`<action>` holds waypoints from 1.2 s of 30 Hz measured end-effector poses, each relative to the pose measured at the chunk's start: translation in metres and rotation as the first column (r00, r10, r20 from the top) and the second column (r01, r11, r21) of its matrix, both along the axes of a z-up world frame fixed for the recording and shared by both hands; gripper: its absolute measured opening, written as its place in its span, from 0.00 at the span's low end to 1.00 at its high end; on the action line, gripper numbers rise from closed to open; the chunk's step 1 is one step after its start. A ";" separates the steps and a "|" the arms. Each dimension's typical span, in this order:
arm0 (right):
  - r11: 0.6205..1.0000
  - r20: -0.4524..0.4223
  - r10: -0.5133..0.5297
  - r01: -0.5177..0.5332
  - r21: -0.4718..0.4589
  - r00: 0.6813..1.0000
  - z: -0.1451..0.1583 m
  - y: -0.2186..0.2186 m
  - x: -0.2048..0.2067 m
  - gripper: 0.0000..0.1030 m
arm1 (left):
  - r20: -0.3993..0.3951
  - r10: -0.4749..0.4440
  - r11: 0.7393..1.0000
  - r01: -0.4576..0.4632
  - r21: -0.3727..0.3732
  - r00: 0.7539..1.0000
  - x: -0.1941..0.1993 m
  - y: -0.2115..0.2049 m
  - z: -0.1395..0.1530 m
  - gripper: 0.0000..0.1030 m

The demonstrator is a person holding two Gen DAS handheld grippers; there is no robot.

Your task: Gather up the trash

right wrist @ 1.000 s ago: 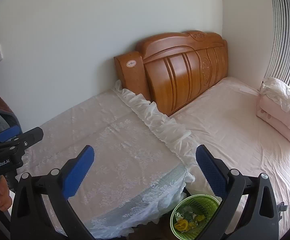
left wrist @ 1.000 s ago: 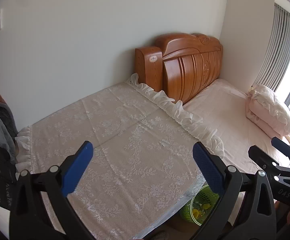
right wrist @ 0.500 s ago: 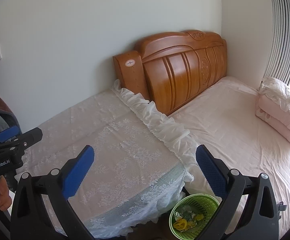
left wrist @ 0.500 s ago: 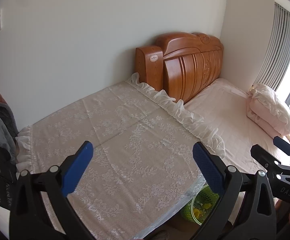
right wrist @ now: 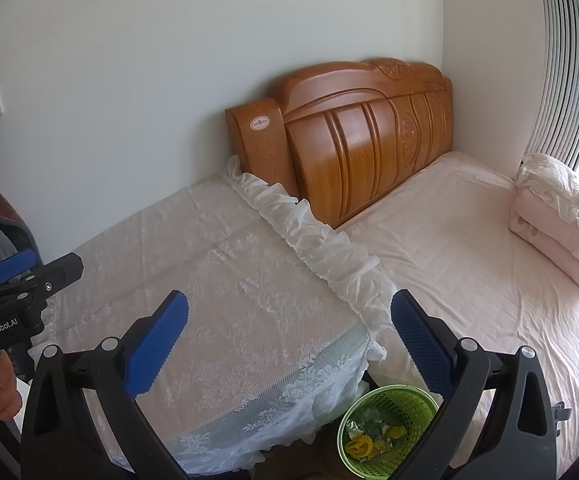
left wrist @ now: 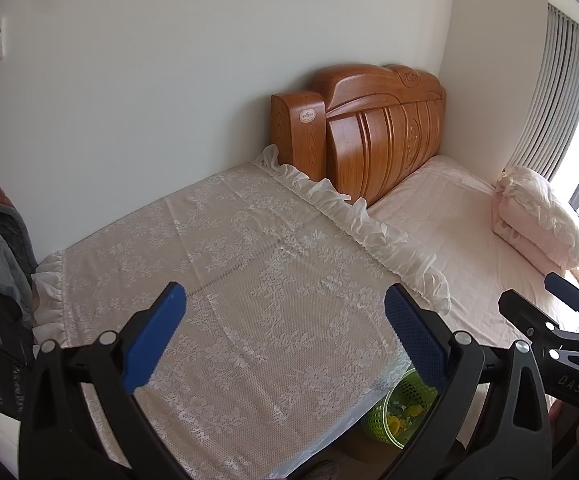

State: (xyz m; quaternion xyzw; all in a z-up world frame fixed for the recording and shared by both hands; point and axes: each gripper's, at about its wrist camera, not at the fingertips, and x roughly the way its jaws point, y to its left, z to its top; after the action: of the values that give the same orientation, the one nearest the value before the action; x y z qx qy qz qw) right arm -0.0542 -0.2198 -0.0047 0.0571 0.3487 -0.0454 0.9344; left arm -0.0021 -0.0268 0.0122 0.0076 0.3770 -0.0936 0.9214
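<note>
Lace cloth [right wrist: 225, 288] on table, bed [right wrist: 457, 256] adj., green basket [right wrist: 389, 420] w/ trash

Plain white walls [right wrist: 169, 80], a carved wooden headboard [right wrist: 361, 140] straight ahead of the tongs, pink bed [right wrist: 449, 260] off right, daylight through grey blinds [right wrist: 565, 60].

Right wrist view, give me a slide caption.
Open right claw above a lace-covered table, green wastebasket of trash below.

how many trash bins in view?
1. A green mesh bin sits on the floor between the lace-covered table and the bed, with wrappers inside. The left wrist view shows the same bin, partly hidden. Others may sit out of frame.
</note>
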 end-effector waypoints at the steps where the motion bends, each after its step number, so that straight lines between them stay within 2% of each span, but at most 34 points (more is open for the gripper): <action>1: 1.000 -0.001 0.000 0.000 0.001 1.000 0.000 0.000 0.000 0.98 | -0.001 -0.001 1.000 0.001 0.000 1.000 0.000 0.001 0.000 0.92; 19: 1.000 -0.008 0.000 0.000 0.000 1.000 -0.001 -0.001 -0.001 0.98 | -0.003 -0.014 1.000 0.014 0.010 1.000 -0.001 0.001 -0.001 0.93; 31: 1.000 -0.012 -0.001 0.001 0.005 1.000 -0.002 -0.002 -0.002 0.98 | 0.035 -0.012 0.999 0.011 0.033 0.999 0.003 -0.003 0.000 0.93; 36: 1.000 -0.012 -0.002 0.002 0.007 1.000 -0.003 -0.003 -0.002 0.98 | 0.016 -0.021 1.000 0.021 0.016 1.000 0.005 -0.004 0.000 0.93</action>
State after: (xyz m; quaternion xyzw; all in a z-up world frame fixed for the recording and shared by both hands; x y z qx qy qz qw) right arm -0.0559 -0.2224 -0.0079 0.0604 0.3544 -0.0453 0.9320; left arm 0.0025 -0.0308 0.0122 0.0197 0.3701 -0.1001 0.9234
